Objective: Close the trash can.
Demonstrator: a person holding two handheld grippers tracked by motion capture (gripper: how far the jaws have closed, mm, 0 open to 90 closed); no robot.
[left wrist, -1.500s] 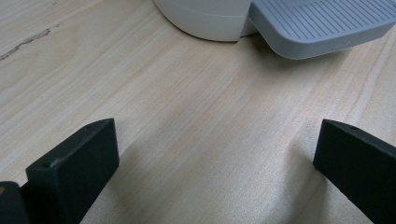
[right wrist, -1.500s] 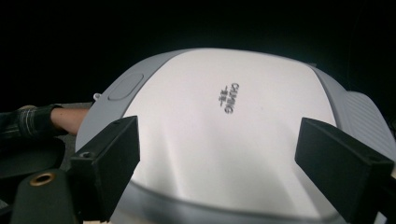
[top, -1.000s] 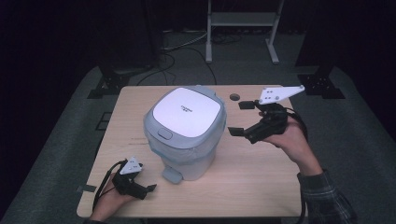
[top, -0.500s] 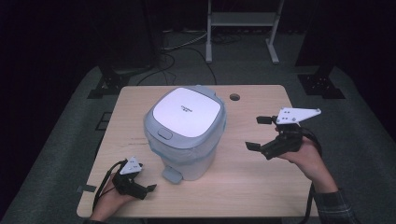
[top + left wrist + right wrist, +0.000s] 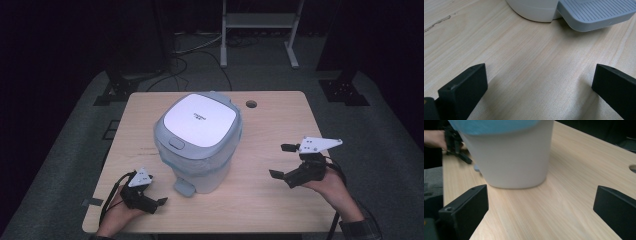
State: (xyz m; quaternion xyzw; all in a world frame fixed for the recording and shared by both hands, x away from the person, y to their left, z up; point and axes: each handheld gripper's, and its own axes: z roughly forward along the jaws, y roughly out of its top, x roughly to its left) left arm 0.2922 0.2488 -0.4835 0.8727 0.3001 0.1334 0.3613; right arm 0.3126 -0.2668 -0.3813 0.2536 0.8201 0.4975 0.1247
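Bin: pale grey plastic pedal bin [image 5: 200, 142] with white lid, blue liner at rim, upright mid-table on the light wooden table [image 5: 280, 120].
Pedal: grey ribbed foot pedal [image 5: 596, 12], facing the person.
Left gripper [image 5: 150, 202]: jaws spread wide, empty, near the pedal.
Right gripper [image 5: 282, 162]: jaws wide apart, empty, well right of bin.

A recording lab or studio: black-curtained darkness, cables [image 5: 200, 50] on grey carpet and metal stand legs [image 5: 257, 30] lie beyond the lone pale wooden surface [image 5: 280, 120] ahead of each claw.
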